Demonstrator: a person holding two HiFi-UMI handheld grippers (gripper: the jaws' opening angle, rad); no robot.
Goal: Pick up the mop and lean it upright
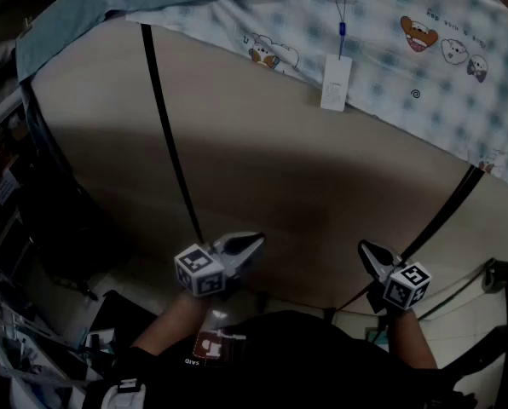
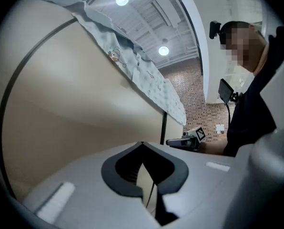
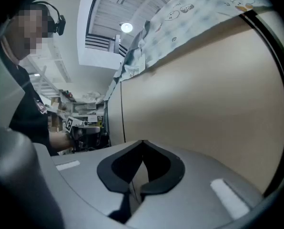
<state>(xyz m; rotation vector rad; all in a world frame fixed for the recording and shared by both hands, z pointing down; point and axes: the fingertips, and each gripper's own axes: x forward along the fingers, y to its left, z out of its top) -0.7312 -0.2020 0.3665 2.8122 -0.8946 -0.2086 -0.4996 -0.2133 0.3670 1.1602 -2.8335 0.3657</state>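
The person is standing close against a beige mattress [image 1: 305, 186], holding both tools out roughly level toward it. The left gripper [image 1: 251, 244] is showing its jaws pressed together with nothing between them. The right gripper [image 1: 366, 249] is doing the same, its tips meeting on empty air. I am not seeing the mop in any view, and the dark shapes on the floor at the near right are too dim to name. Black straps [image 1: 169, 135] are running across the mattress, and a patterned sheet [image 1: 390, 49] is lying over its far edge. As I judge it, nothing of the task is underway: finding, lifting and leaning the mop are all waiting.
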